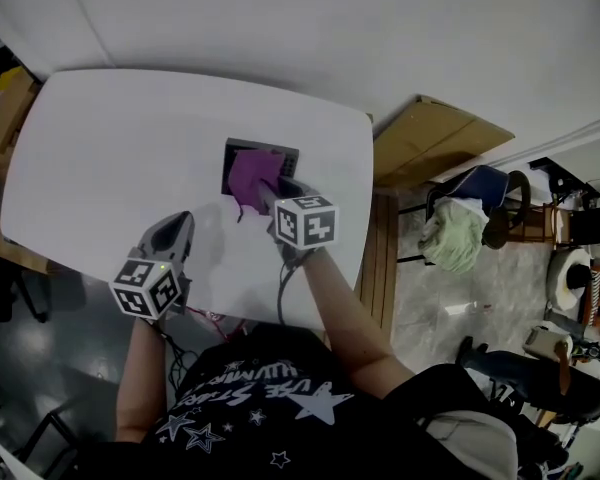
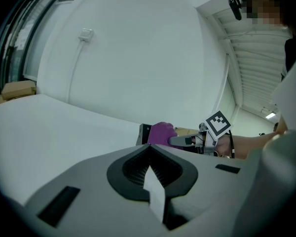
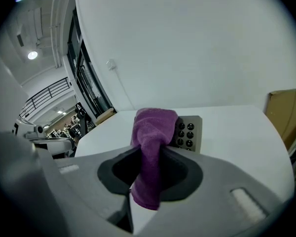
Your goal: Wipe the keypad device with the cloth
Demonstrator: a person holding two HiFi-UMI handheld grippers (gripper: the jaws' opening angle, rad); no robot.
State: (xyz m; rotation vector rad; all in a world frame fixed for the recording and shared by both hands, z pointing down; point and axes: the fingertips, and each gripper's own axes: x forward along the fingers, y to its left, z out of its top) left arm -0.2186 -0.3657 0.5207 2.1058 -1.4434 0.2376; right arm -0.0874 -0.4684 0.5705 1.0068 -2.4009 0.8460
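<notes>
While the white desk [image 1: 100,158] carries the keypad device [image 3: 189,132] near its far right side, the purple cloth [image 3: 150,147] lies over it, pinched in the right gripper's [image 3: 148,164] fingers. The left gripper [image 2: 150,157] hovers apart, fingers seemingly closed, empty.

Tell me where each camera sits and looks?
Head view: on the person's head, looking steeply down at the white table; shows forearms, shirt, left gripper and right gripper.
Left gripper view: on the left gripper, facing across the table to the wall; its shut fingers show, plus the right forearm.
Right gripper view: on the right gripper, facing the keypad device; its fingers pinch the purple cloth.
Shared: all see cloth and keypad device.
</notes>
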